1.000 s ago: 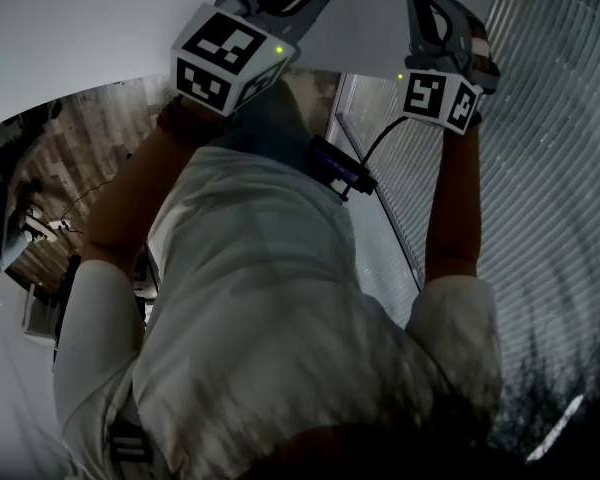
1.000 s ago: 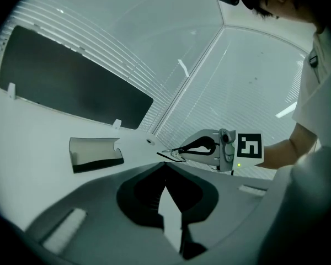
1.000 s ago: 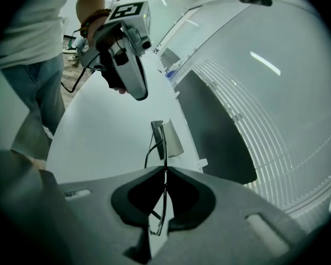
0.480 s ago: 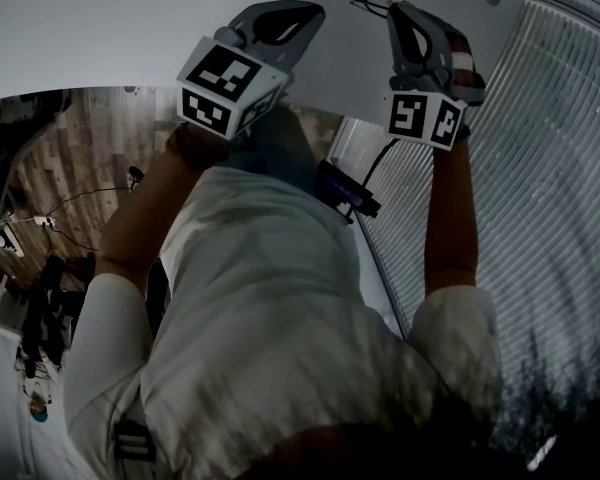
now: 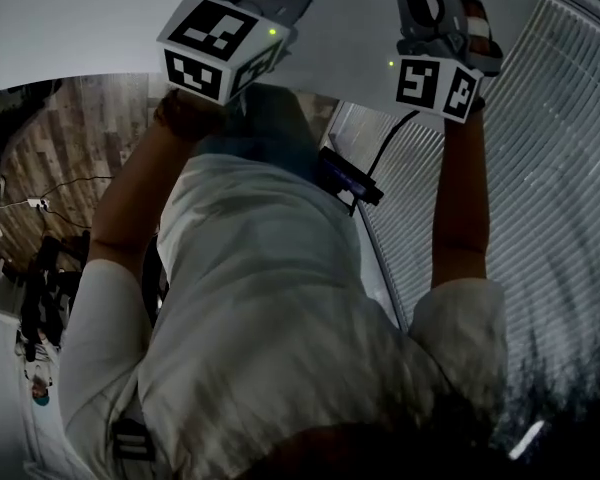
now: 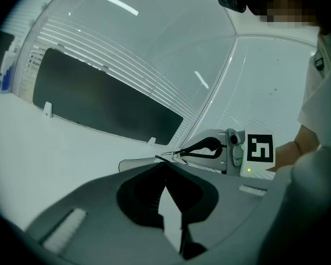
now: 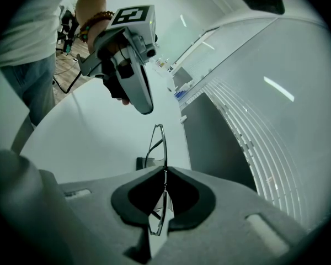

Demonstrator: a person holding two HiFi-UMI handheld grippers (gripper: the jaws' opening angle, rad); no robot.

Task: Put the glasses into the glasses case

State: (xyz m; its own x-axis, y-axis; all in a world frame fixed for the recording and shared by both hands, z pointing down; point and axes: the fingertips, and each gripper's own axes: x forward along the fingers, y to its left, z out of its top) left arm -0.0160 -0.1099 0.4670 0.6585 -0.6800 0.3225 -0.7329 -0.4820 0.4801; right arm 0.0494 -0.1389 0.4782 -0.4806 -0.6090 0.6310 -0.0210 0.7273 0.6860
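Thin wire-framed glasses [image 7: 161, 142] stand on edge between the jaws of my right gripper [image 7: 165, 171], which is shut on them. One lens pokes out ahead over the white table [image 7: 94, 137]; the other hangs below the pads. From the left gripper view the same glasses [image 6: 171, 156] show at the right gripper's [image 6: 179, 154] tips. My left gripper [image 6: 166, 164] is shut and holds nothing, hovering over the table to the left of the right one. A small dark object [image 7: 141, 163] lies just past the right jaws; I cannot tell whether it is the case.
A long dark panel [image 6: 99, 104] stands along the table's far edge under slatted blinds [image 6: 127, 54]. The head view looks down the person's white shirt [image 5: 260, 308], with both marker cubes [image 5: 220, 48] at the top and wood floor at left.
Both grippers have moved toward the top of the head view, farther over the table. The glasses at the right gripper's tips have left that view's top edge.
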